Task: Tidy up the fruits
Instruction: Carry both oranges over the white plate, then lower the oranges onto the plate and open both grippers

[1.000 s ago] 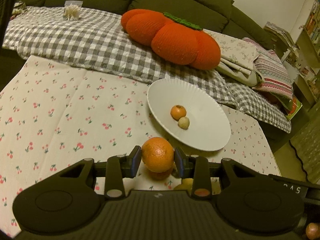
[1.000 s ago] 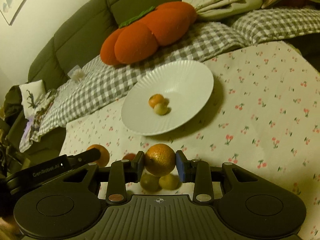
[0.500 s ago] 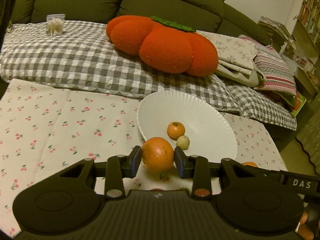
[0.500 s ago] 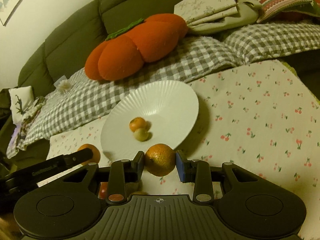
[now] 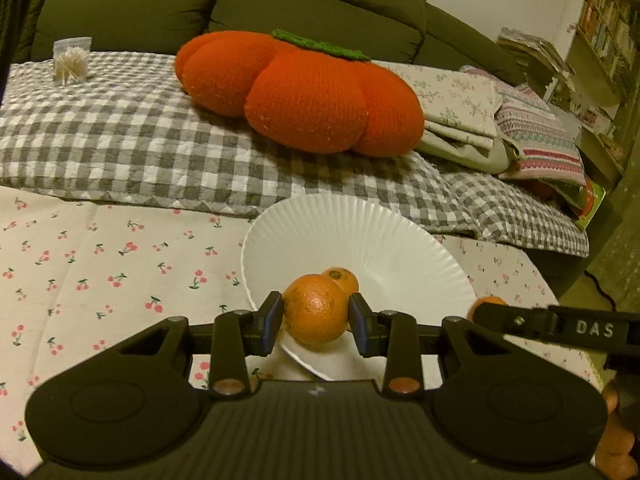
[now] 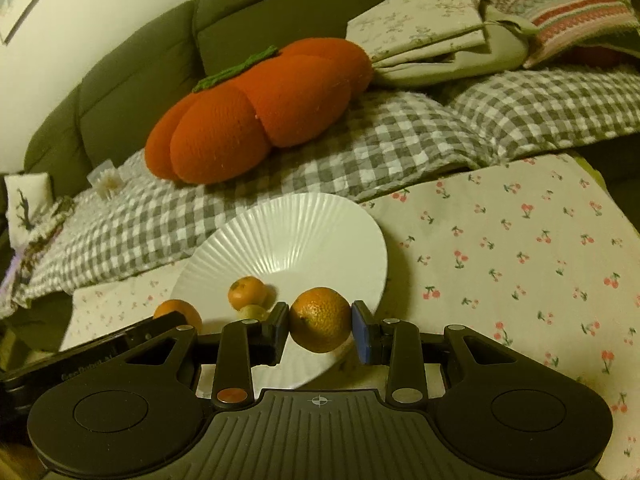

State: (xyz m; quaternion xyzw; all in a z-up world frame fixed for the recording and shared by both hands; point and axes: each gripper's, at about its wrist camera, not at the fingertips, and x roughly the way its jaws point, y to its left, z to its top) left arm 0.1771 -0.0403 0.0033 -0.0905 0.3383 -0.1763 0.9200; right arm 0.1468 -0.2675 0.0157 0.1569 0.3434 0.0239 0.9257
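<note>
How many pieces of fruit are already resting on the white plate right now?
2: a small orange and a pale yellowish fruit touching it near the white plate centre. The oranges in the left tongs and right tongs are still held; more may be hidden.

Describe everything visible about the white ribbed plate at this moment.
The white ribbed plate is round and glossy, with fine radial flutes on a broad rim and a smooth centre. It rests on the cherry-print tablecloth, near the checked blanket. A small mandarin and a pale yellowish fruit lie in its centre. Neither gripper touches it.
</note>
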